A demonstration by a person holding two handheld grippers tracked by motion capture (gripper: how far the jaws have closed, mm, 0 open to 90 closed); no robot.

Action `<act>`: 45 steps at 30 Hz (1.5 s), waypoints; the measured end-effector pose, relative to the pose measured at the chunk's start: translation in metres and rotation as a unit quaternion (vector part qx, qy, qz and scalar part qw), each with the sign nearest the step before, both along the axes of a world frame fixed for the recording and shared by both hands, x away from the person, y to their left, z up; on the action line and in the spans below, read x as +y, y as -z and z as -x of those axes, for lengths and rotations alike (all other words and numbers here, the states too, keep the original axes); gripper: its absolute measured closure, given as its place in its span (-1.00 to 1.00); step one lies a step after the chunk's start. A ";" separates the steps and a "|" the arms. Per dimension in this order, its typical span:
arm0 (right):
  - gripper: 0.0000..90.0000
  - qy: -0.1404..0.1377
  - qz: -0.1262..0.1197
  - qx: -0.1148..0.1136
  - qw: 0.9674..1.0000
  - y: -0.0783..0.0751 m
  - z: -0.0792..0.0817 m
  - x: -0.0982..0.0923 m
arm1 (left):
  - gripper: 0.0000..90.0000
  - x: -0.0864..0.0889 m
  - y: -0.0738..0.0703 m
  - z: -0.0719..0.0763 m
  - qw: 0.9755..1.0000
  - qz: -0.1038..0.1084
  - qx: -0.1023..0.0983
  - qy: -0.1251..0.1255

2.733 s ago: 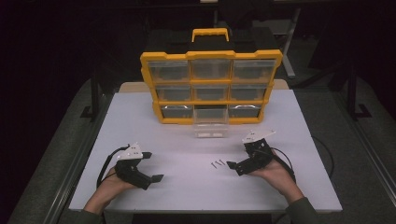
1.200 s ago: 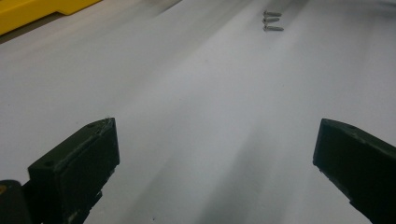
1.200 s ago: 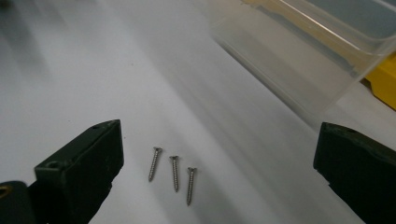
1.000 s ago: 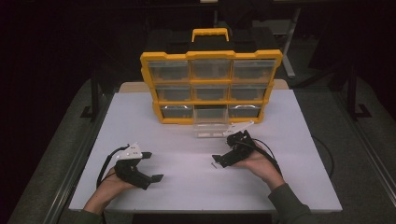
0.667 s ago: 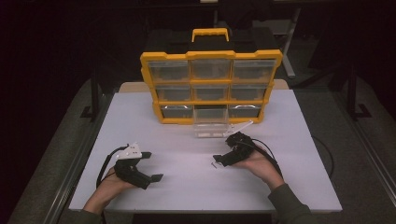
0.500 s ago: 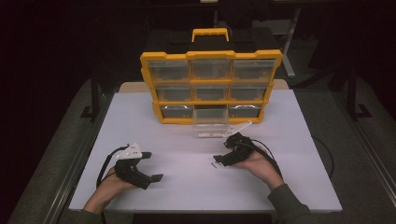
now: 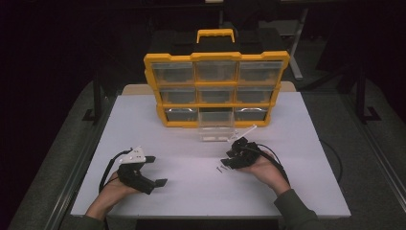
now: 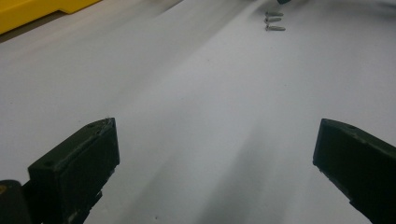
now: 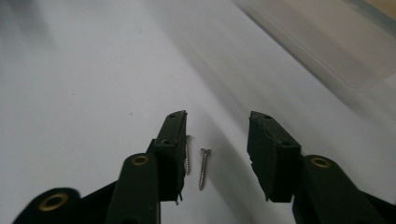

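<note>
Steel screws (image 9: 202, 169) lie loose on table (image 7: 182, 196), toward right of middle, just short of clear drawer (image 7: 216, 131) pulled from organizer (image 7: 216, 88). My right gripper (image 9: 217, 140) straddles them, jaws just closing, one screw between, second against left jaw, nothing pinched yet. Left gripper (image 7: 152, 170) spread wide, idle near front left. Judging: pickup barely begun; lift and drop into drawer remain.

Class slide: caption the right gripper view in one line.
Right tongs, closing, straddle a screw lying on the white table.

- Left gripper (image 7: 152, 170) rests low on the white worktop (image 7: 191, 191), its jaws spread wide.
- Right gripper (image 9: 217, 140) also sits low on it; its jaws have just been closing, half-shut, gripping nothing.
</note>
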State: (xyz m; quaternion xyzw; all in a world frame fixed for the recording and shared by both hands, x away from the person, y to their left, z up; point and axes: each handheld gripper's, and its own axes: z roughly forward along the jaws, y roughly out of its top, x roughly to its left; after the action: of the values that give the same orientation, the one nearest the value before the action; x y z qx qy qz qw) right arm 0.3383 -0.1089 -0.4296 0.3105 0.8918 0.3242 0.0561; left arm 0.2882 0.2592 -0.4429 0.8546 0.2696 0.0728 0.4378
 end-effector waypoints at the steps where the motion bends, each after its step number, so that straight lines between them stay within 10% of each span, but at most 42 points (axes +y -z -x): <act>1: 0.40 -0.004 0.006 0.001 1.000 0.001 0.000 0.001 | -0.99 0.000 0.000 0.000 1.000 0.000 0.000 0.000; 45: 0.85 -0.012 0.033 0.000 0.999 0.013 0.005 0.006 | -0.99 0.001 -0.001 0.000 1.000 0.004 0.001 -0.001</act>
State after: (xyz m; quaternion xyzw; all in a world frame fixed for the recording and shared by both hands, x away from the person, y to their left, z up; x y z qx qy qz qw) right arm 0.3330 -0.1027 -0.4431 0.2982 0.9056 0.2951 0.0624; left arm 0.2881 0.2598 -0.4423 0.8528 0.2708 0.0713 0.4408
